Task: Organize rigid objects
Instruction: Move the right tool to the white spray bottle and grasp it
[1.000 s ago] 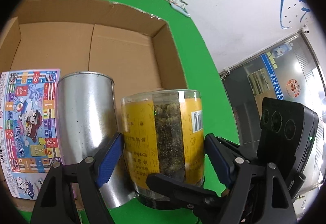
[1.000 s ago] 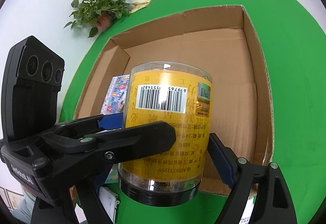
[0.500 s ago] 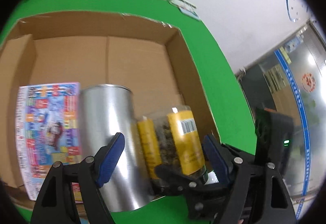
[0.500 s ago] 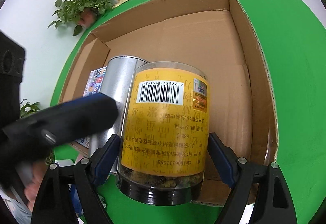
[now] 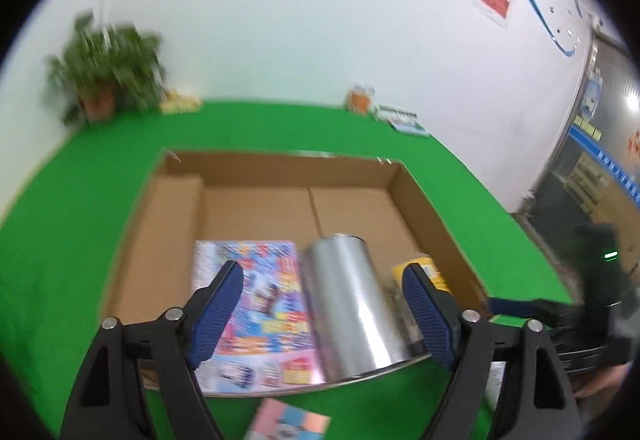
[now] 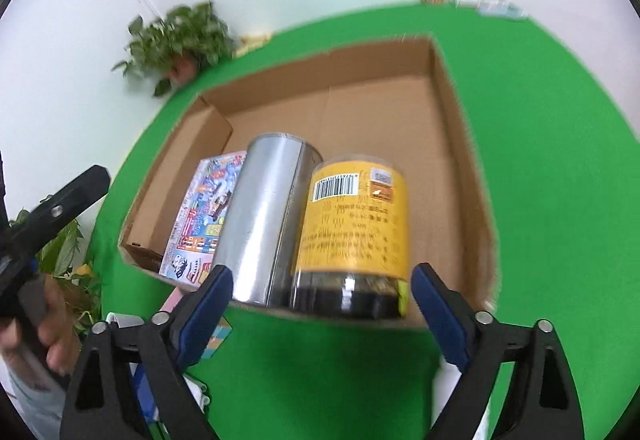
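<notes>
Inside the cardboard box [image 6: 452,111], along its near wall, stand a yellow-labelled jar [image 6: 356,228] and a silver tin [image 6: 264,215] side by side, with a colourful printed box [image 6: 204,215] lying flat on the tin's far side. Only the right wrist view shows the jar whole, barcode and dark lid included; in the left wrist view one yellow sliver of it peeks out behind a blue pad. The right gripper [image 6: 316,304] is empty, its jaws spreading wide short of the jar. The left gripper [image 5: 326,308] is likewise empty, its jaws widening. The left view alone shows a pink-and-blue card [image 5: 290,420], cut off at the bottom edge. Both views are motion-blurred, so the label text is unreadable.
</notes>
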Available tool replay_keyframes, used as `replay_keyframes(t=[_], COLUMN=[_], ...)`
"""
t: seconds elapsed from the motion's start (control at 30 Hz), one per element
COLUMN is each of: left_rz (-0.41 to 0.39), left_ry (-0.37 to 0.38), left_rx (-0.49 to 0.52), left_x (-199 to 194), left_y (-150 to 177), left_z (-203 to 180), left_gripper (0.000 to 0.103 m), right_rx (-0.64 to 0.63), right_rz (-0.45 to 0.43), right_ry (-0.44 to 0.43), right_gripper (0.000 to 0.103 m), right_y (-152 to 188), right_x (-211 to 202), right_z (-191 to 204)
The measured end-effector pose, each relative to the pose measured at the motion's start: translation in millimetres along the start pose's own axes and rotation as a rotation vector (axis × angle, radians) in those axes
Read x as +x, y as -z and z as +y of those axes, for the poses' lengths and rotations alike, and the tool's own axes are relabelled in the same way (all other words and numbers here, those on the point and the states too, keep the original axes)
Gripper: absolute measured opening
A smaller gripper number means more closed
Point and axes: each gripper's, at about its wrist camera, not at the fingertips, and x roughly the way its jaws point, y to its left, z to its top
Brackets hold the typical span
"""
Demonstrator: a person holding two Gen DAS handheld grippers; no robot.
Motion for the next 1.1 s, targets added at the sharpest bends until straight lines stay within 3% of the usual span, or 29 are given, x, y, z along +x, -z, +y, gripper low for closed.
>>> replay_keyframes(t=[0.07,0.13,0.17,0.2,0.23,0.27,0.33,0.4,0.43,0.47,0.5,0.57,0.77,1.03,1.07,1.1], left_rz=[-0.023,-0.029,-0.033,-0.039,-0.050,-0.030,0.010,-0.030,-0.044,-0.055,-0.064,-0.133,-0.099,-0.129,-0.120,-0.102], left_ry=[-0.058,-0.066,-0.051,-0.038,-0.004,0.030,0.067,0.037,0.017,-0.007,-0.018,-0.009,-0.002,-0.029,-0.011,0.018], left_rx=[0.029,0.027,0.027,0.026,0.026,0.038,0.053,0.071,0.072,0.068,0.055,0.010,-0.012,-0.009,-0.009,-0.012], left_x=[-7.9,-12.1,-17.2,-20.8,-26.8,-28.8,-31.4,-44.2,-51.5,-58.1,-62.6,-74.7,-79.6,-89.2,-88.8,-87.8], left_y=[8.6,14.8,21.3,26.3,32.0,35.5,42.0,48.4,51.5,52.9,55.3,63.0,77.4,100.3,103.0,104.6], left_z=[-1.0,-2.3,-2.9,-3.9,-3.9,-5.1,-9.7,-14.2,-16.9,-18.4,-18.4,-14.5,-10.5,-24.2,-26.4,-27.9], left_gripper=[0.086,0.086,0.085,0.076,0.058,0.004,0.005,0.006,0.021,0.067,0.101,0.102,0.102,0.101,0.087,0.044], right_rx=[-0.003,0.006,0.009,0.002,-0.023,-0.044,-0.056,-0.046,-0.039,-0.029,-0.026,-0.030,-0.043,-0.059,-0.060,-0.057], right_rz=[-0.032,-0.035,-0.031,-0.026,-0.018,-0.018,-0.031,-0.040,-0.054,-0.091,-0.127,-0.147,-0.164,-0.138,-0.138,-0.138], right_ry=[0.031,0.045,0.048,0.062,0.108,0.139,0.157,0.123,0.121,0.127,0.131,0.127,0.123,0.155,0.164,0.183], right_gripper=[0.093,0.089,0.076,0.068,0.056,0.052,0.053,0.081,0.102,0.102,0.102,0.102,0.102,0.102,0.102,0.102], right_y=[14.7,28.2,36.2,45.0,54.2,61.8,77.3,88.6,93.6,99.7,103.3,108.4,127.2,154.8,156.6,159.4], right_x=[-13.6,-18.8,-20.4,-19.9,-17.8,-20.7,-25.8,-31.8,-35.4,-44.2,-51.6,-60.0,-77.3,-77.9,-77.8,-78.5], right_z=[1.9,2.5,2.9,5.6,11.2,10.8,14.3,20.1,22.4,23.2,26.3,30.8,36.7,13.1,8.9,2.4])
